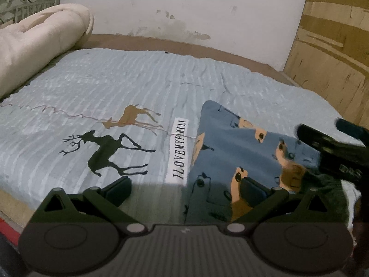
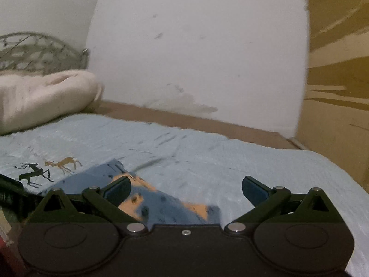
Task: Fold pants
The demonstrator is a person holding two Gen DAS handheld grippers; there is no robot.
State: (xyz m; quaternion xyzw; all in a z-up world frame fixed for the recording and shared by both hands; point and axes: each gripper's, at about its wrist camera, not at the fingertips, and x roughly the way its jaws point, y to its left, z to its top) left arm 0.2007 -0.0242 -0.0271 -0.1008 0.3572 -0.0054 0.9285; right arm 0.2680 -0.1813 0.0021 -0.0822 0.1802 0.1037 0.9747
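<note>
The pants, blue with orange animal patches, lie folded into a flat bundle on the bed, on the near right part of its pale blue striped cover, just right of a white strip printed with lettering. There are no containers in either view; the bed alone carries everything. The left gripper hangs over the near edge of the cover with its fingers spread wide and nothing between them; the right-hand fingertip stands in front of the near edge of the pants, though whether it touches the cloth cannot be told. The right gripper is likewise spread wide and empty, above the right near corner of the pants, which show blurred beneath it. The left wrist view alone gives the black deer and brown deer prints clearly, the lettered strip, and the right gripper as a dark blurred shape at the right edge, over the right side of the pants. The right wrist view alone shows more of the white wall and the right stretch of the cover beyond the pants. Both views show a rolled cream blanket at the far left, a metal bed frame behind it and a wooden panel at the right.
</note>
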